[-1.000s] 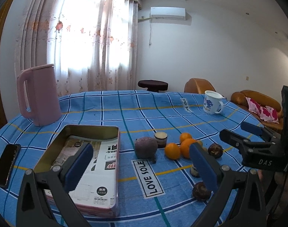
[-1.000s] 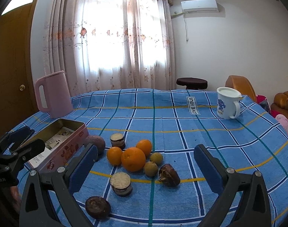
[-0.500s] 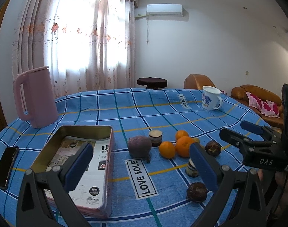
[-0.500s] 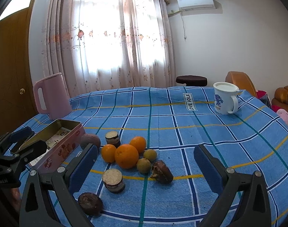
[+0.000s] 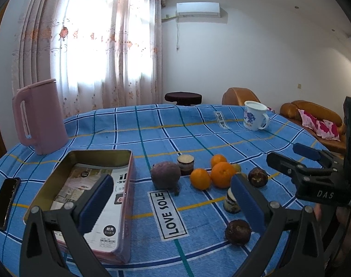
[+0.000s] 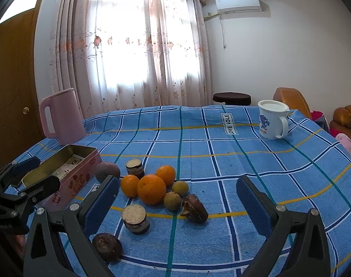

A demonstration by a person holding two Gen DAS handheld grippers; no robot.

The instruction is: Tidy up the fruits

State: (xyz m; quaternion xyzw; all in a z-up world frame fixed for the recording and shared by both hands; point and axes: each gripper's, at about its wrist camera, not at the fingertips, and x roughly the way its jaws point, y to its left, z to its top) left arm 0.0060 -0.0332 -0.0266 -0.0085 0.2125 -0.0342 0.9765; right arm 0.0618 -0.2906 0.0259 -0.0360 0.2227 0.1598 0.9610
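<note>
Both my grippers — left gripper point(image 5: 170, 198), right gripper point(image 6: 177, 198) — hover with jaws wide apart, holding nothing; three round oranges point(image 6: 151, 188) cluster on the blue plaid tablecloth point(image 6: 244, 166) beside the open pink metal tin point(image 5: 127, 198).

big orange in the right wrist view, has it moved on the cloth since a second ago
No. The big orange touches the same two smaller oranges, just above the same yellow stripe; only the camera shifted.

Three oranges point(image 6: 151, 188) clustered mid-table, two small greenish fruits point(image 6: 172, 200) touching them. Dark brown fruits point(image 6: 107, 246) scattered around. Open pink tin point(image 5: 120, 207) lies left, purple fruit point(image 5: 165, 177) just beside it.
</note>
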